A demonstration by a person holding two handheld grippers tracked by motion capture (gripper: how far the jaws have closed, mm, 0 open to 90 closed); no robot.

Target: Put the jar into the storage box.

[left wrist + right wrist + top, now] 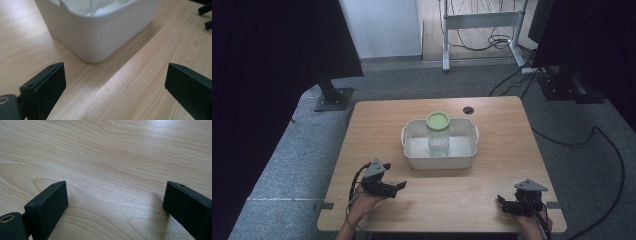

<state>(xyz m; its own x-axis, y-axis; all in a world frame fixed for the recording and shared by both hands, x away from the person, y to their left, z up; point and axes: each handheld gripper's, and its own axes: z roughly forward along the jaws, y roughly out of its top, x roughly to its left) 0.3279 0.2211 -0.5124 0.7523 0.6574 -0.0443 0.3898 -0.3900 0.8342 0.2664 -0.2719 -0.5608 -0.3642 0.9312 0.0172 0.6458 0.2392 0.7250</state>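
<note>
A: From the high view, what's on the counter [492,195]?

B: One white tub [439,159] at the middle, with one glass jar [438,136] standing upright inside it, and one green lid [438,120] on the jar. The left gripper [401,186] rests near the tub's front left corner; the right gripper [501,202] sits well apart at the front right edge.

A: And the left gripper view?

B: Jaws spread wide, nothing between them, aimed at the tub's corner [100,35].

A: The right gripper view?

B: Jaws spread too, over bare wood [112,157].

A: So which step?

B: I'd judge the approach hasn't started. Next, one gripper likely steadies the jar while the other takes the lid.
</note>
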